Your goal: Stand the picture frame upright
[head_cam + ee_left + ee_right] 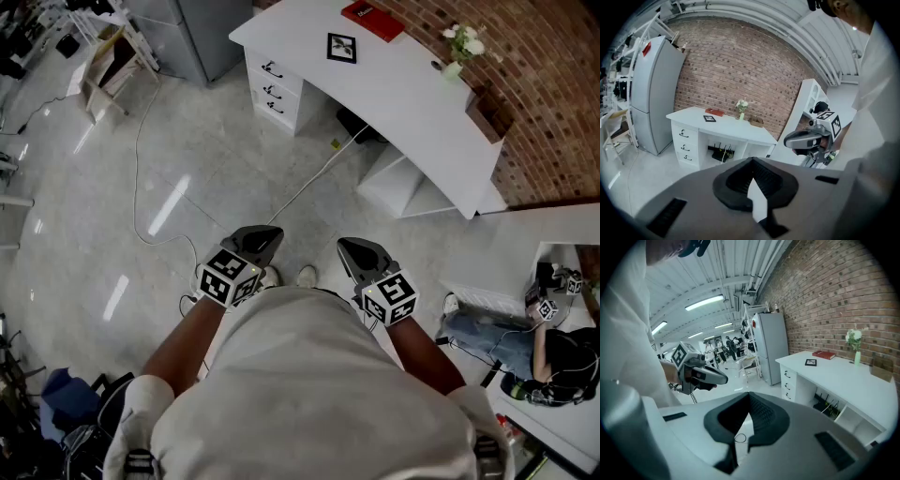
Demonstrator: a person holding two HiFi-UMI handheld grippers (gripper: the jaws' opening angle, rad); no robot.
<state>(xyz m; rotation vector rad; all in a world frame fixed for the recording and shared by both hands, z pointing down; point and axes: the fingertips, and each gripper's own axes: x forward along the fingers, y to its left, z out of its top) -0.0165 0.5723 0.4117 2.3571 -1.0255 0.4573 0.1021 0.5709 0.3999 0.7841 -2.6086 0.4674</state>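
Approach step: the left tool [255,246] and right tool [360,255] hang clenched and empty at the waist, well apart from the desk [412,103], where the frame [341,47] lies flat near a book [372,20]. Next, likely: walk up and open a tool.

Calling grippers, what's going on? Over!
Left gripper and right gripper shut, empty. Picture frame flat on desk, untouched. Cable across floor ahead.
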